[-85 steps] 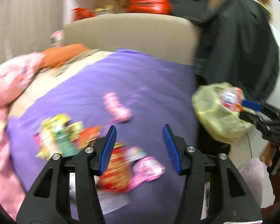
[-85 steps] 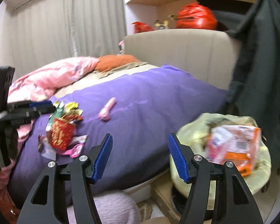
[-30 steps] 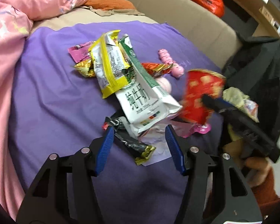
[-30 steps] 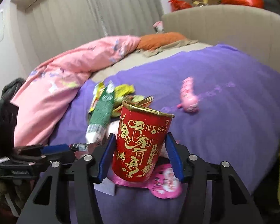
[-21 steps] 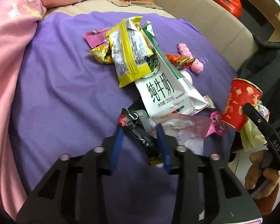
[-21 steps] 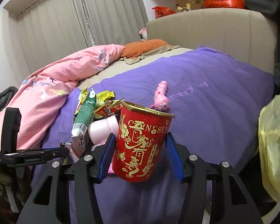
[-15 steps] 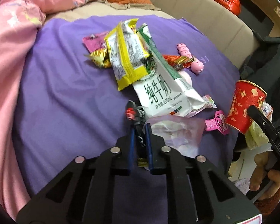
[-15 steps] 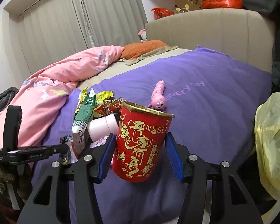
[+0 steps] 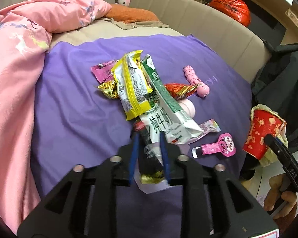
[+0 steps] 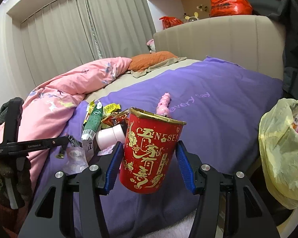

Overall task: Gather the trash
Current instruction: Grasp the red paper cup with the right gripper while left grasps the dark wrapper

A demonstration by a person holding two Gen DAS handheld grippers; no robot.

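Left wrist view: left gripper (image 9: 149, 148) low over purple blanket (image 9: 73, 103), fingers narrowed, pinching black wrapper (image 9: 149, 158) at near edge of litter pile. Milk carton (image 9: 164, 117) and yellow packet (image 9: 132, 87) just beyond; pink tag (image 9: 218, 145) to the right. Red cup (image 9: 262, 132) at far right.

Right wrist view: right gripper (image 10: 150, 158) level, raised off the blanket, fingers clamped on both sides of upright red cup (image 10: 152, 152). Yellow trash bag (image 10: 284, 152) at right, beside bed. Left gripper (image 10: 67, 138) at left, holding wrapper over blanket edge.
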